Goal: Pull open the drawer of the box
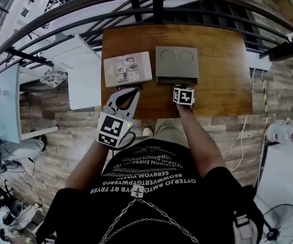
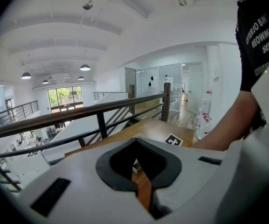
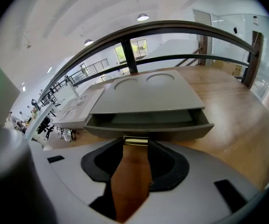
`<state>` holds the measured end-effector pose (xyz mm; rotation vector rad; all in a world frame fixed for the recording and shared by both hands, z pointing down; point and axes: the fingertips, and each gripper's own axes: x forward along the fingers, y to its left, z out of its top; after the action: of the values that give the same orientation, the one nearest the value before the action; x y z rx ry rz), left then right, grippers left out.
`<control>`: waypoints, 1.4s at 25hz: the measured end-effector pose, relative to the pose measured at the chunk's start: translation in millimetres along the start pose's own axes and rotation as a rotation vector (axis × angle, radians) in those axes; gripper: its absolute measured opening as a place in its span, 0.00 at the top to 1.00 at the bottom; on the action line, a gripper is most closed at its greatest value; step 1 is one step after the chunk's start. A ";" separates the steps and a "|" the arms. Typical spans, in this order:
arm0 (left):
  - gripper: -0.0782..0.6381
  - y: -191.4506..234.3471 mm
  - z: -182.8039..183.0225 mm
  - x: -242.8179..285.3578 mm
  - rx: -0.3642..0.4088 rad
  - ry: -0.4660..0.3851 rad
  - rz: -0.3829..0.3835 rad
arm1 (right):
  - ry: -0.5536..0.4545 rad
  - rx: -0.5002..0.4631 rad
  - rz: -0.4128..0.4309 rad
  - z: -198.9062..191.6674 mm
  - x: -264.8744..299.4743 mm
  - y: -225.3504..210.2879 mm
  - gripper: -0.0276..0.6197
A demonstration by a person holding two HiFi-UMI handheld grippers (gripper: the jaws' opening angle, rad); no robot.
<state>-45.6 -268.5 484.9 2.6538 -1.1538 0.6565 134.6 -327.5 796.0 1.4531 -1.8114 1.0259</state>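
On one table point(image 1: 227, 60), two boxes point(image 1: 176, 64) point(image 1: 128, 68); right gripper point(image 1: 179, 87) jaws on one drawer handle point(image 3: 135, 141), left gripper point(image 1: 131, 91) jaws together.

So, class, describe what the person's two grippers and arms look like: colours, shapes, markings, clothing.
Both the left gripper and right gripper have pale grey moulded bodies; their tongs carry dark pads around a rounded opening. Each bears a cube of black-and-white square markers. A dark loop, cable or strap, hangs by the left one. The person wears a black short-sleeved T-shirt with white lettering.
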 end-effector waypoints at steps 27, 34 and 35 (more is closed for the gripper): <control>0.90 -13.8 -22.5 -45.4 -0.001 -0.025 -0.002 | 0.019 0.002 0.010 -43.5 -39.1 13.0 0.71; 0.90 -22.7 -27.8 -54.4 -0.005 -0.023 -0.011 | 0.030 0.008 0.007 -56.6 -48.5 15.4 0.71; 0.90 -24.7 -27.7 -55.2 -0.004 -0.024 -0.014 | 0.030 0.008 0.007 -58.1 -49.6 15.9 0.71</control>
<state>-69.9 -206.5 484.4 2.6704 -1.1405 0.6213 129.3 -250.9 782.4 1.4296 -1.7941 1.0536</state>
